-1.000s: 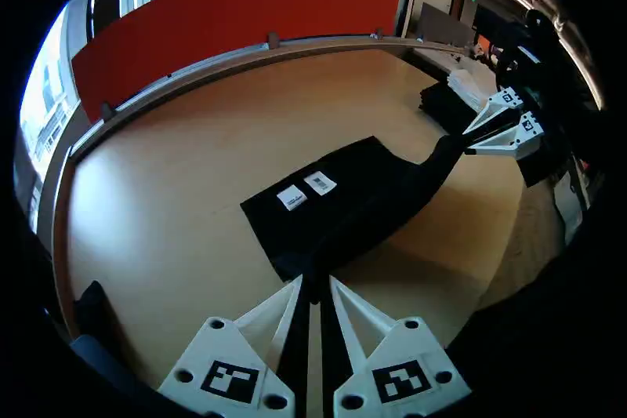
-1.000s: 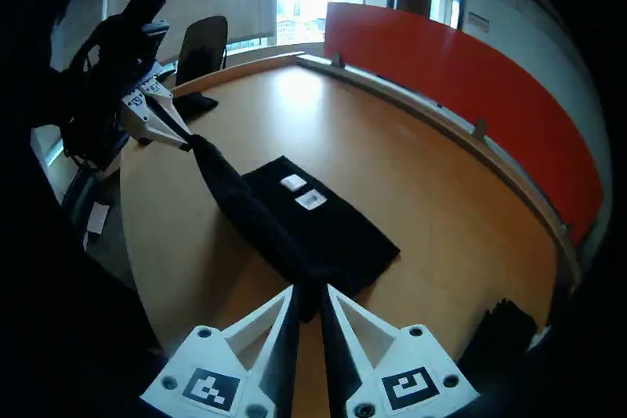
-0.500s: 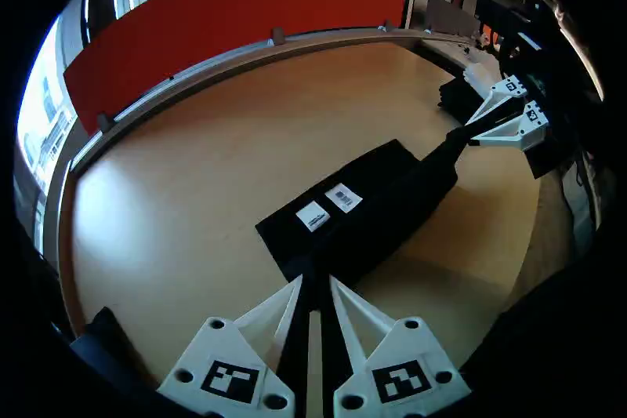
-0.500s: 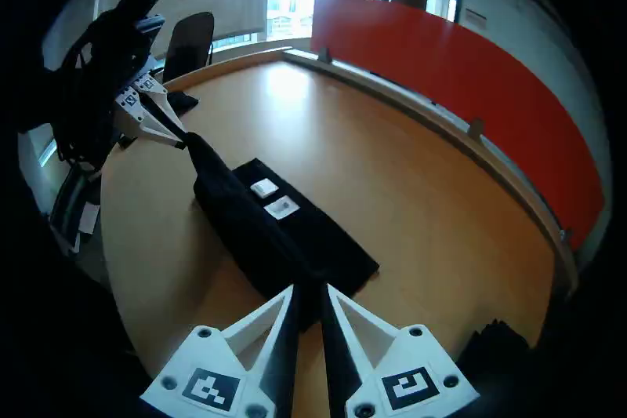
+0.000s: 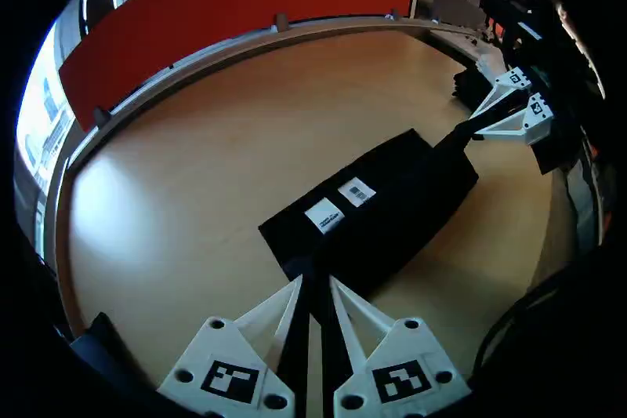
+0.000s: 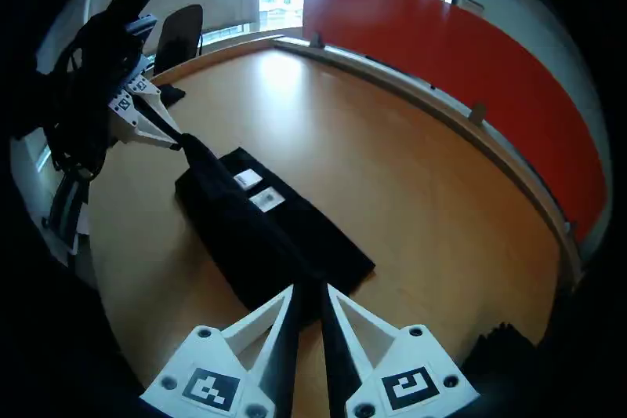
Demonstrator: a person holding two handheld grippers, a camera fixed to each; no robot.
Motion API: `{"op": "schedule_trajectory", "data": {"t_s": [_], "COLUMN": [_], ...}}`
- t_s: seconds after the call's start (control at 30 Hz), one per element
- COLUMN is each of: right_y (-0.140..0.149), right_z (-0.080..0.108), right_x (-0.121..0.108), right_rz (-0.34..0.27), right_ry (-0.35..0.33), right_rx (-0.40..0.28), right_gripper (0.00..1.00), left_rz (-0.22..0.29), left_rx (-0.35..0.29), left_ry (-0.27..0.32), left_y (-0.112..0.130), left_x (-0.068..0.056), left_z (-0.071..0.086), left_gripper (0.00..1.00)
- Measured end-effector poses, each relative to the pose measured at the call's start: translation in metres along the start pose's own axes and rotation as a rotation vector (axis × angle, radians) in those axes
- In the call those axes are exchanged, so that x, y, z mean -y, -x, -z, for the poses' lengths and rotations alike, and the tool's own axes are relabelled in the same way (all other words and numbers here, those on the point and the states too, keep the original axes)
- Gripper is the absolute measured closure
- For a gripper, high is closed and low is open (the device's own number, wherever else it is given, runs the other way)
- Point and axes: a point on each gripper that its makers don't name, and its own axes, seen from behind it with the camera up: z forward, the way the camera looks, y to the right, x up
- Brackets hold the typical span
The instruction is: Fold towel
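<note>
Tightly pinching opposite ends of the black towel (image 5: 400,190) with left tool (image 5: 317,292) and right tool (image 6: 309,296), on the tabletop (image 5: 196,151). Red partition (image 6: 486,81) at 2 o'clock, dark chair (image 6: 179,34) at 11.

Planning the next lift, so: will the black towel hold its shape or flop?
Probably floppy: the black towel drapes between the left hand-held gripper and right hand-held gripper. Likely light: two pinched corners lift its edge.

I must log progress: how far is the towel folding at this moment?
Done: the left gripper and the right gripper are each shut on a corner of the black towel. In hand: that edge is lifted off the table. Left, probably: lay it over the flat part with the white tags and release.
</note>
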Motion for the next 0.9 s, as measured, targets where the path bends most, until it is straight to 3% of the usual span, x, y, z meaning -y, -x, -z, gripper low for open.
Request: {"op": "schedule_trajectory", "data": {"t_s": [0.53,0.9], "right_y": [0.012,0.020], "right_z": [-0.031,-0.044], "right_x": [-0.020,-0.031], "right_rz": [-0.021,-0.041], "right_ry": [0.003,0.028], "right_rx": [0.049,0.059], "right_gripper": [0.81,0.68], "left_rz": [-0.022,-0.042], "left_rx": [0.016,0.027], "left_ry": [-0.021,-0.034], "left_y": [-0.001,0.004], "left_x": [0.008,0.009], "left_z": [-0.041,-0.058], "left_gripper": [0.90,0.78]}}
